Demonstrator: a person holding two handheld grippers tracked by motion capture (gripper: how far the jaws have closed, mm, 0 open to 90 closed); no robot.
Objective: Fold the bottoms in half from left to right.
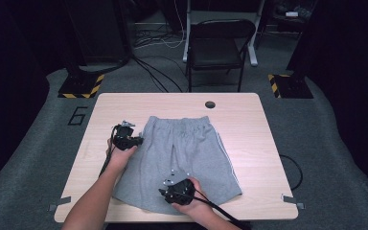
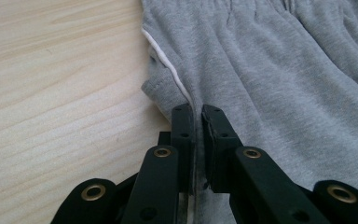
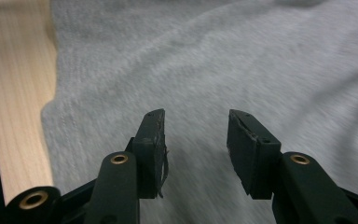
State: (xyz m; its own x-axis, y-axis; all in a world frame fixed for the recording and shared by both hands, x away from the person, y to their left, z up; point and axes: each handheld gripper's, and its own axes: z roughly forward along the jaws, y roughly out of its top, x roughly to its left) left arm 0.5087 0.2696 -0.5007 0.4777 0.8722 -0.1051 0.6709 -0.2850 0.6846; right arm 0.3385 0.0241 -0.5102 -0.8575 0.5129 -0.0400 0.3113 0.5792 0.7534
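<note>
Grey shorts (image 1: 187,148) with white side piping lie spread flat on the light wooden table (image 1: 249,115), waistband at the far end. My left gripper (image 1: 135,140) is at the shorts' left edge near the waistband. In the left gripper view its jaws (image 2: 196,114) are shut on the side seam of the shorts (image 2: 270,70), right on the white piping. My right gripper (image 1: 173,186) hovers over the near hem. In the right gripper view it (image 3: 196,119) stands open above the grey fabric (image 3: 214,56), with nothing between its jaws.
A grommet hole (image 1: 210,104) sits near the table's far edge. Beyond the table stand a black folding chair (image 1: 218,43) and two stand bases with yellow-black stripes (image 1: 81,86). Cables run across the floor (image 1: 294,167). Bare wood (image 3: 14,70) lies left of the hem.
</note>
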